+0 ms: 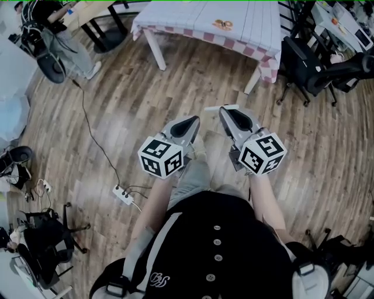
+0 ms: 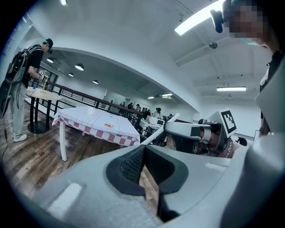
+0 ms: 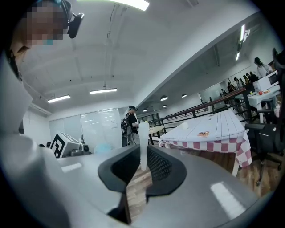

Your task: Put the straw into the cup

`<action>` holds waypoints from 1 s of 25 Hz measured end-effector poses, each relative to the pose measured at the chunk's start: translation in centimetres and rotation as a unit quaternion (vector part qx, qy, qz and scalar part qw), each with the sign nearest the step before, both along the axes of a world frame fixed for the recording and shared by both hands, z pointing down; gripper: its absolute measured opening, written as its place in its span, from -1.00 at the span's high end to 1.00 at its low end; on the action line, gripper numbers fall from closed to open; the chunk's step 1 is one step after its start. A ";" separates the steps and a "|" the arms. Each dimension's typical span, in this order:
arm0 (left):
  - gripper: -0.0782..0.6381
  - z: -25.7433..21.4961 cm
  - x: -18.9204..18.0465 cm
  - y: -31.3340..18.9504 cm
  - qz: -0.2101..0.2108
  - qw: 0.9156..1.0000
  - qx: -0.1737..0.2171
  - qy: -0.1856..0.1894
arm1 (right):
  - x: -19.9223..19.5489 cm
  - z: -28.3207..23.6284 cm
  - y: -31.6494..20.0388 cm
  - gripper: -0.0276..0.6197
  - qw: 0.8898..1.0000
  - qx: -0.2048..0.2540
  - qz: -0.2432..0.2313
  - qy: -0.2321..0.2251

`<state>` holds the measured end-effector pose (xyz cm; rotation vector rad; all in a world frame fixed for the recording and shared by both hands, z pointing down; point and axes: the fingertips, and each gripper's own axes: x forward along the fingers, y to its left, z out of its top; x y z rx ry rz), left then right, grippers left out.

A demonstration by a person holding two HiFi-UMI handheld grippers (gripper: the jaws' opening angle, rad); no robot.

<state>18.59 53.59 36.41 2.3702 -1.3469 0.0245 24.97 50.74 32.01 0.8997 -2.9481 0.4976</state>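
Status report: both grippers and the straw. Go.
Left gripper shut, empty. Right gripper shut on straw. Checked-cloth table ahead, out of reach; cup not made out.

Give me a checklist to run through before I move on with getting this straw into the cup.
1. Straw gripped: ok. The straw stands upright between the jaws of the right gripper.
2. Other gripper free: ok. The left gripper has its jaws together, with nothing between them.
3. Cup found: cannot tell. No cup can be made out for certain on the table.
4. Table near enough: not ok. Floor lies between it and both grippers.
5. Way ahead: ok. The power strip lies off to the left.
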 end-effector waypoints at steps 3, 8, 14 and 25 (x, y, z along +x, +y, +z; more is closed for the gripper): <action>0.79 0.4 -0.4 -2.0 0.003 1.000 -0.003 0.001 | -0.2 0.6 -2.0 0.79 1.000 -0.006 0.003 0.001; 0.79 0.5 -1.7 -6.3 -0.006 1.000 0.001 0.011 | -1.0 0.8 -6.5 0.79 1.000 -0.005 0.007 0.002; 0.79 -0.3 -3.8 -12.7 -0.007 1.000 0.007 0.014 | -2.7 -0.3 -13.2 0.79 1.000 -0.001 0.020 -0.018; 0.79 -2.3 -5.8 -27.0 0.023 0.999 0.027 0.028 | -6.5 -2.1 -25.5 0.79 1.000 0.011 0.022 -0.010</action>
